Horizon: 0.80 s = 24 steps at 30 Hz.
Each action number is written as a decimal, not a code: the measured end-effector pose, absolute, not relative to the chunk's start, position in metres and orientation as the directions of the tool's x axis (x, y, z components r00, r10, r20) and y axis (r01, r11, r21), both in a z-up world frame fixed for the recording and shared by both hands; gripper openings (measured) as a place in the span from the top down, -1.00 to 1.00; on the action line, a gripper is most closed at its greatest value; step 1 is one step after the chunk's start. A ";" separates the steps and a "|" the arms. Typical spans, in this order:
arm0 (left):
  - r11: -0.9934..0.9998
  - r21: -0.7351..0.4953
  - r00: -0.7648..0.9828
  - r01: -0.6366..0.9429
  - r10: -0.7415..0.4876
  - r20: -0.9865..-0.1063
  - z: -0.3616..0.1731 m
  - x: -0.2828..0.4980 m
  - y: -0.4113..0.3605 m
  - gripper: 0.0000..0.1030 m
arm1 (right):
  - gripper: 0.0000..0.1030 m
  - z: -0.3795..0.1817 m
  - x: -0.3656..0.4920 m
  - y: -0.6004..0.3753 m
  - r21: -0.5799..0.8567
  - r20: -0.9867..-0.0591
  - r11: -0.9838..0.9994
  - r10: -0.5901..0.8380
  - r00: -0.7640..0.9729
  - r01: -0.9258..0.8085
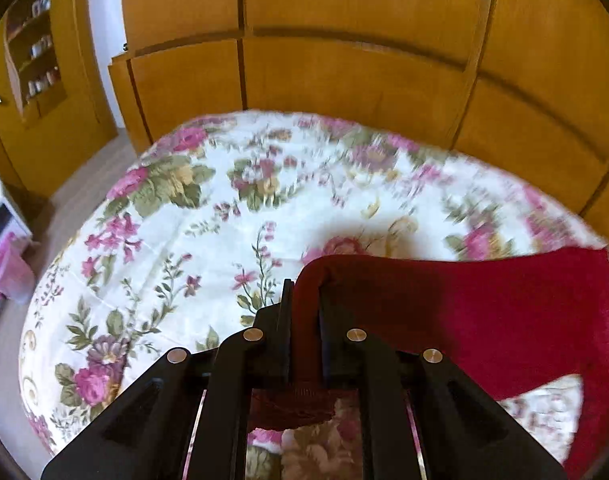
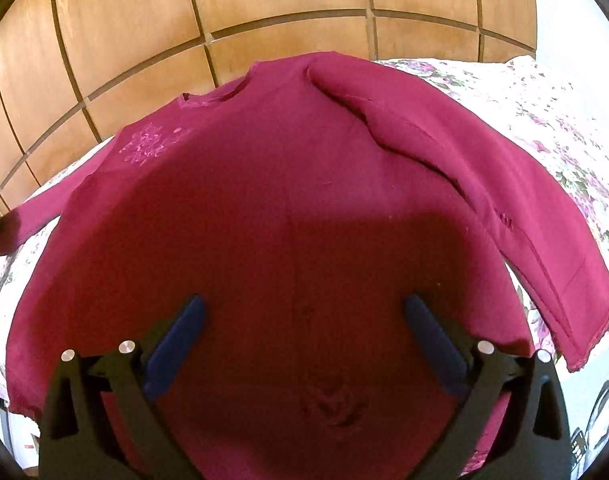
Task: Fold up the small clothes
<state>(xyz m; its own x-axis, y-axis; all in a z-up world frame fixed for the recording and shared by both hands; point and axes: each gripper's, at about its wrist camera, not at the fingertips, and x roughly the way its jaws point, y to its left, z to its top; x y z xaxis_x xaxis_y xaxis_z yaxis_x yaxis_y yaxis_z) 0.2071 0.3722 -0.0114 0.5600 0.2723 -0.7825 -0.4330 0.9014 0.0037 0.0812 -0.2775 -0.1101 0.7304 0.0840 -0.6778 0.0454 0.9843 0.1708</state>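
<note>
Your left gripper (image 1: 304, 312) pinches what looks like the sleeve cuff (image 1: 304, 344) of the limp, light shirt (image 2: 288, 216); your right gripper (image 2: 304, 320) hangs wide apart; grip hems.

Black linkage arms, silver rivets, blue-padded right jaws.

The place was a bedroom in a home. A bed with a floral quilt (image 1: 208, 216) stood in front of a tall wooden wardrobe (image 1: 344, 40). To the left of the wardrobe, a wooden cabinet had open shelves (image 1: 38, 48) with small bottles. A maroon shirt (image 2: 264, 208) lay on the quilt.
</note>
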 end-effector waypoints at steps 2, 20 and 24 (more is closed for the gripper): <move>0.880 -0.001 0.539 -0.474 0.290 -0.791 -0.021 0.210 0.372 0.76 | -0.96 -0.109 0.081 -0.280 0.182 -0.684 0.983 0.103 0.722 0.032; 0.956 -0.254 0.806 -0.145 -0.035 -0.591 0.025 0.135 0.163 -0.63 | -0.94 -0.102 0.003 -0.461 0.559 -0.596 0.687 -0.055 0.801 0.464; 0.957 -0.288 0.726 0.014 -0.208 -0.655 -0.002 0.148 0.080 -0.63 | -0.87 -0.122 0.014 -0.492 0.606 -0.641 0.607 -0.012 0.768 0.515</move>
